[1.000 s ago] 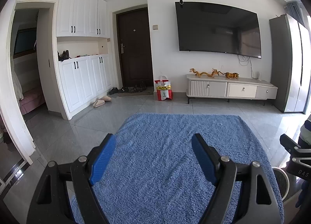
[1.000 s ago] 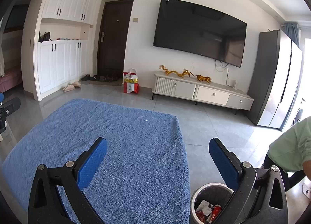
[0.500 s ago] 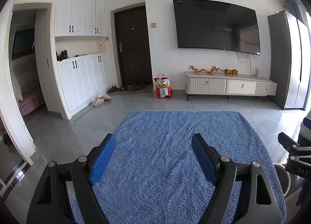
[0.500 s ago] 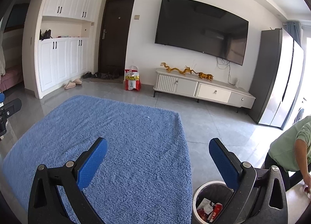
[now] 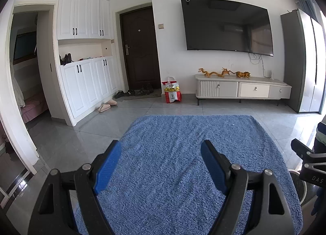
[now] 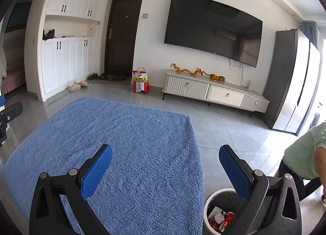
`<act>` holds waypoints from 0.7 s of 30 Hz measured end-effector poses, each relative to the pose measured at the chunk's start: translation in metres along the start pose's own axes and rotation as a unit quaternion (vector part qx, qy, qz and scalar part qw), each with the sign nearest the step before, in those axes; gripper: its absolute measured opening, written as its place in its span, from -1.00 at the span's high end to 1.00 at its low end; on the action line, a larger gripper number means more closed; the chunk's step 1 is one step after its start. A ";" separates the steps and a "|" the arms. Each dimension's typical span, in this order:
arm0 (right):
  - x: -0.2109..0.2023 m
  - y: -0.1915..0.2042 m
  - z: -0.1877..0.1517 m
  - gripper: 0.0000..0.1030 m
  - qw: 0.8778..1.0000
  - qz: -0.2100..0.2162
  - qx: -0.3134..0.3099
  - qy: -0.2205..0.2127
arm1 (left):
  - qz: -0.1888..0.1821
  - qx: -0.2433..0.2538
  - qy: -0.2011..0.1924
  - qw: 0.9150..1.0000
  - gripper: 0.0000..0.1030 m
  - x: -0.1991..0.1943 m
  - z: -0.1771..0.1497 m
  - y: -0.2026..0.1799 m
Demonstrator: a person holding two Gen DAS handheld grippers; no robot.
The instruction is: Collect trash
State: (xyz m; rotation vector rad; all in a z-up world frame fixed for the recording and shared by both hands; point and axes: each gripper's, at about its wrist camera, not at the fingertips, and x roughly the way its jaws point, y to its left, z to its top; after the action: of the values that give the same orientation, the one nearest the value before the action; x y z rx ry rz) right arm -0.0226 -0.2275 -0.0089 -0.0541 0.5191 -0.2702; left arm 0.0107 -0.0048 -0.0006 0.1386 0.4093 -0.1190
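Over the blue rug (image 5: 183,163), both grippers hang with nothing between their blue pads. The left gripper (image 5: 161,165) has its jaws spread wide above the rug's middle, and the right gripper (image 6: 166,169) stands just as wide — its left finger over the rug, its right finger (image 6: 234,171) over the white trash bin (image 6: 205,210). That bin sits on the grey tile floor (image 6: 224,129) just off the rug's near right corner, touching or almost touching its edge; inside it lie crumpled wrappers (image 6: 220,216), white and red, against a dark liner. The rug itself looks bare apart from a tiny pale speck (image 6: 157,120) near its far edge.

Beyond the rug's far edge a red and yellow bag (image 5: 171,92) stands on the floor beside the dark entrance door (image 5: 139,51), and a low white TV cabinet (image 5: 242,90) runs along the wall under a large black television (image 5: 226,27). To the rug's far left, pale slippers (image 5: 107,105) lie by the white cupboards (image 5: 87,80). To the rug's right, past the bin, a person in a light green top (image 6: 301,153) bends low — only an arm and part of the torso are in view.
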 end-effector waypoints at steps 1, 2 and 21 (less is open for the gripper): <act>0.000 0.000 0.000 -0.99 1.000 0.000 0.000 0.000 | 0.000 0.000 0.000 1.000 -0.54 0.001 0.000 0.000; -0.001 0.000 0.000 -0.99 1.000 0.000 0.000 0.000 | 0.000 0.001 0.002 1.000 -0.54 0.001 -0.001 0.000; 0.000 -0.001 -0.004 -0.99 1.000 -0.001 0.002 0.002 | 0.005 0.001 0.008 1.000 -0.54 0.007 -0.004 0.000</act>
State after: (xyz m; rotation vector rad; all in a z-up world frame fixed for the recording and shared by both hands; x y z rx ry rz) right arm -0.0246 -0.2288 -0.0122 -0.0493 0.5219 -0.2728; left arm 0.0151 -0.0047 -0.0072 0.1443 0.4248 -0.1087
